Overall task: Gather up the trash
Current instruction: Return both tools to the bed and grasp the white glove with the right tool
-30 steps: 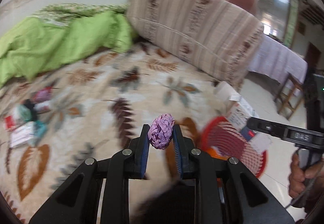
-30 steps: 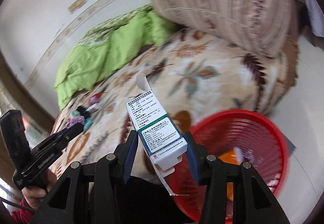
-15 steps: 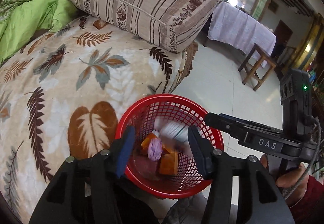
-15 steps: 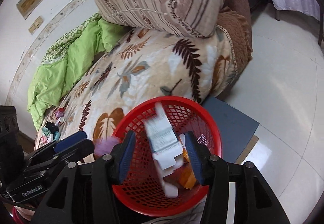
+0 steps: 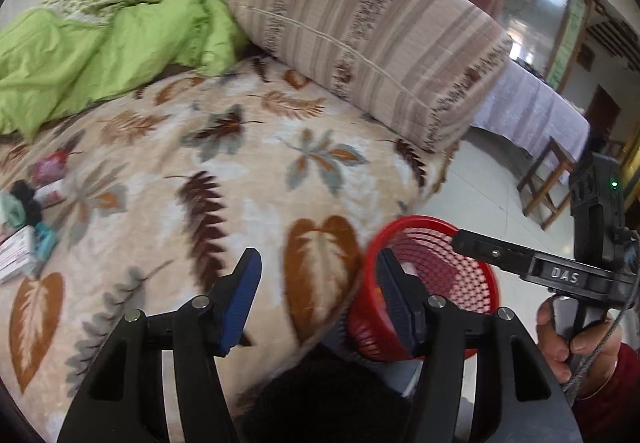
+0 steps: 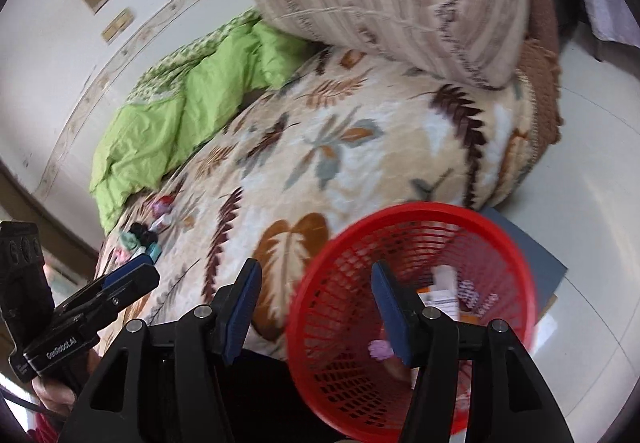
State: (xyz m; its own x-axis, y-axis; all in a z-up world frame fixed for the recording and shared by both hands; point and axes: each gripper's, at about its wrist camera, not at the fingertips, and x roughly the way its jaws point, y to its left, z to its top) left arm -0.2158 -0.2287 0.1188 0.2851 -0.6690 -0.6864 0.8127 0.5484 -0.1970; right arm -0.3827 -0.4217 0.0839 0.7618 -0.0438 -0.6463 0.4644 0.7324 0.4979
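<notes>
Hovering over the near edge of the bed (image 5: 248, 171), the left gripper (image 5: 316, 295) has its jaws apart and opening, with nothing between the blue pads. The right gripper (image 6: 316, 303) hangs beside it over the red basket (image 6: 516, 263), its jaws also opening and empty; one pad stands in front of the basket's mesh, the other over the leaf-patterned blanket (image 6: 360, 147). The basket stands on the floor, just beside the near corner of the bed. Inside it lie a white box (image 6: 444, 291), a crumpled purple wrapper (image 6: 380, 350) and some orange pieces that are too blurred to name. More trash (image 5: 28, 211) lies in a small cluster near the left edge of the bed, well apart from the basket: a pink wad, something black, a teal scrap and a white packet. A green quilt (image 5: 100, 55) is bunched along the far edge by the wall, and a striped cushion (image 5: 360, 43) rests at the far right corner. In the left wrist view a hand (image 5: 576, 343) holds the right gripper's handle beyond the basket.
</notes>
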